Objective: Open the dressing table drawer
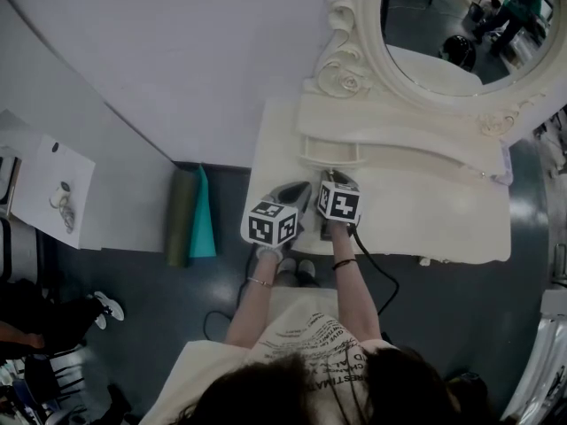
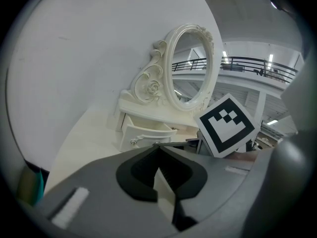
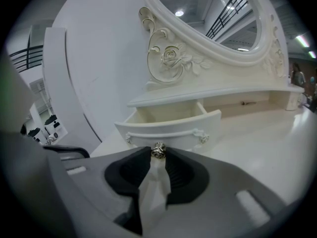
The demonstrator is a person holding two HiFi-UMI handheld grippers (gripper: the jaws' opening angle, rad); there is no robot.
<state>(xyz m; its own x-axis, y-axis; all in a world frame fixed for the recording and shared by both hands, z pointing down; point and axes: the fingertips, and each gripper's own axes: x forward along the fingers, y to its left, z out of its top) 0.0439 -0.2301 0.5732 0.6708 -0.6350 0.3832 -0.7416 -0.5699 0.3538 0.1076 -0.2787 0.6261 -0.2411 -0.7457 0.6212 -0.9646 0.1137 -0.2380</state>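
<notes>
The cream dressing table [image 1: 434,215] carries an oval mirror [image 1: 461,34] with carved scrolls. Its small drawer [image 3: 171,125] under the left end of the mirror shelf stands pulled out, its inside bare. My right gripper [image 3: 158,152] is shut on the drawer's metal knob [image 3: 158,151], which sits pinched between the jaw tips. In the head view the right gripper [image 1: 330,175] reaches the drawer [image 1: 332,151] from the front. My left gripper [image 2: 159,146] hovers just left of it above the tabletop, jaws shut and holding nothing. From there the drawer [image 2: 146,135] lies ahead.
A white wall runs behind the table. On the dark floor left of the table lie a green and a teal roll [image 1: 190,215]. Further left stands a white panel with a sheet of paper [image 1: 53,193]. A black cable [image 1: 385,282] trails from the right gripper.
</notes>
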